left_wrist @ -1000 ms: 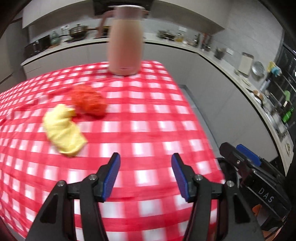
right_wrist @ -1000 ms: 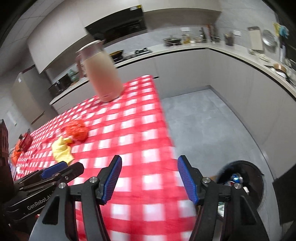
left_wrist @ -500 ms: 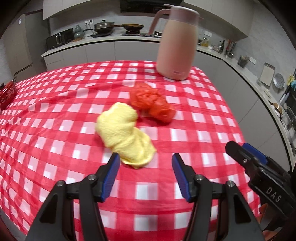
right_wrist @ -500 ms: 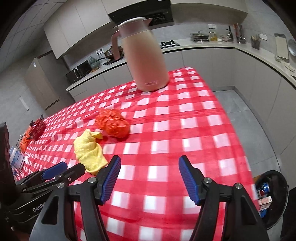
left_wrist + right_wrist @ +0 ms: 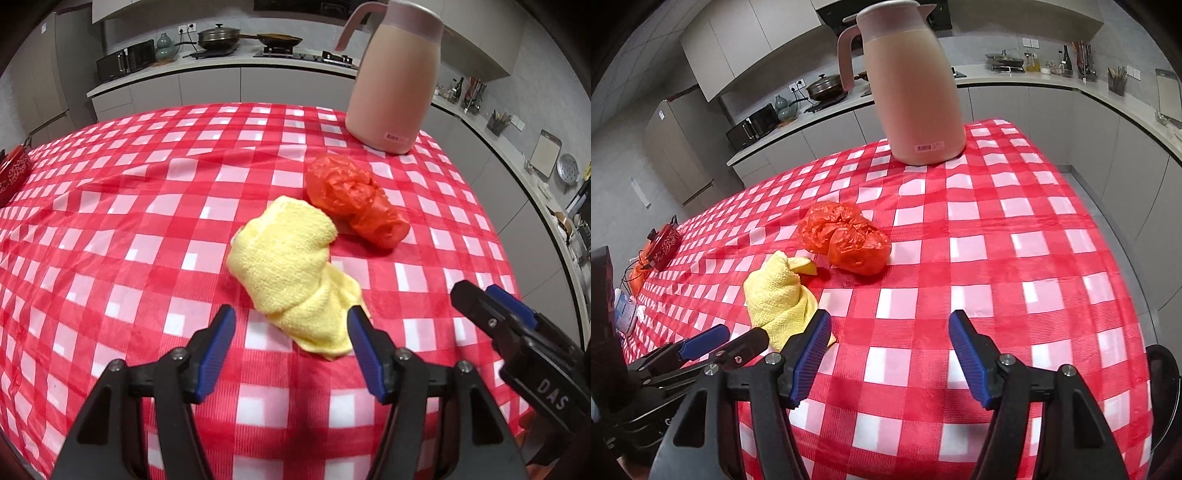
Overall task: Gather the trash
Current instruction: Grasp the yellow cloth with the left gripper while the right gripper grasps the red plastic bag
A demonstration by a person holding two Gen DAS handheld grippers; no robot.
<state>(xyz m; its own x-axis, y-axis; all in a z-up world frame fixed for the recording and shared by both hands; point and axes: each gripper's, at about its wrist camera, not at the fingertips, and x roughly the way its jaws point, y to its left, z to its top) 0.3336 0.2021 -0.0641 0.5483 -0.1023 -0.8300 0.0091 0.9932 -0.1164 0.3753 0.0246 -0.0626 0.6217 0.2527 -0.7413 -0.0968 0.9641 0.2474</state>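
Note:
A crumpled yellow cloth point(image 5: 291, 269) point(image 5: 779, 295) lies on the red-checked tablecloth point(image 5: 110, 240), and a crumpled red plastic bag point(image 5: 351, 199) point(image 5: 846, 236) rests just behind it, touching it. My left gripper point(image 5: 290, 325) hovers over the near end of the yellow cloth with its jaws opening; the pads do not press on the cloth. My right gripper point(image 5: 888, 328) stands open over bare tablecloth, to the right of the cloth, nothing between its fingers. Each gripper shows at the edge of the other's view.
A tall pink jug point(image 5: 395, 74) point(image 5: 912, 81) stands at the table's far right corner. A red box point(image 5: 663, 243) sits at the far left. A dark bin point(image 5: 1167, 373) stands on the floor right of the table. Kitchen counters run behind.
Both views have swung left, from the table's right edge and bin to the cloth and bag. The yellow cloth now lies just ahead of the left jaws, which stand slightly wider.

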